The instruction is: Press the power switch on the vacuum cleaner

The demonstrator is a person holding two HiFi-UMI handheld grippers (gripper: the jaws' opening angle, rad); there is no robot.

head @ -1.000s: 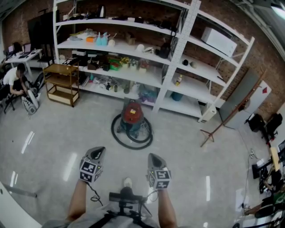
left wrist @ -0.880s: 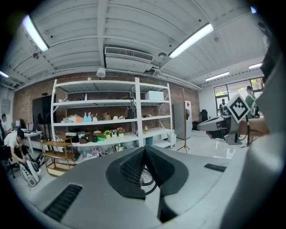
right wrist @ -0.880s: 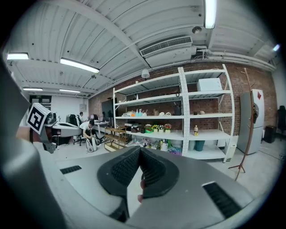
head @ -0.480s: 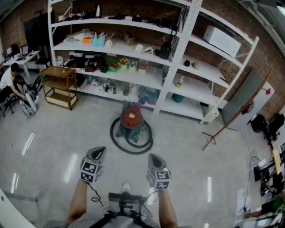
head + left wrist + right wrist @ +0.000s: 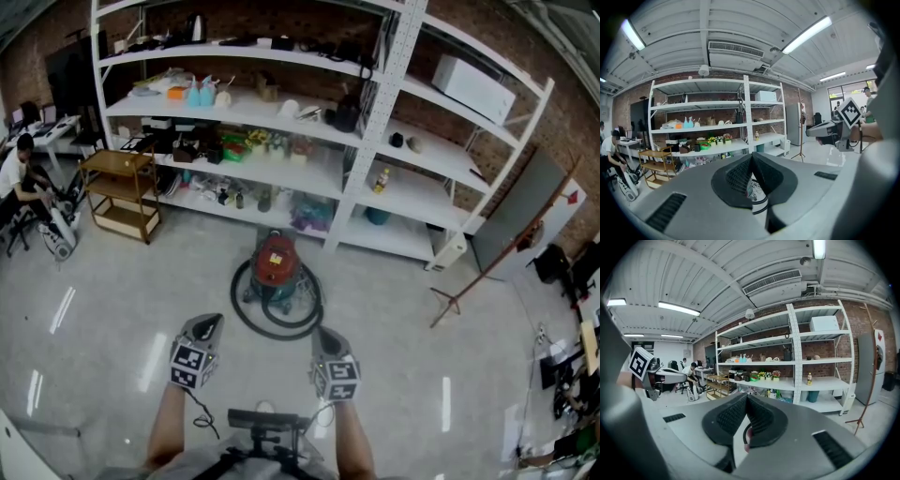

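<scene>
The vacuum cleaner [image 5: 276,262] looks heavy and rigid, so the left gripper [image 5: 207,323] or right gripper [image 5: 324,334], both with jaws together and empty, should only need to poke its switch.

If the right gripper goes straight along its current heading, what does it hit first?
Probably the white shelving. The right gripper, shut, aims at its lower shelves; the red vacuum cleaner shows below that line, so it's likely passed over. Depth unclear.

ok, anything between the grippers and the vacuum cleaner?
Nothing blocking. Open floor runs from the left gripper and right gripper to the vacuum cleaner; only its own black hose lies coiled around it.
</scene>
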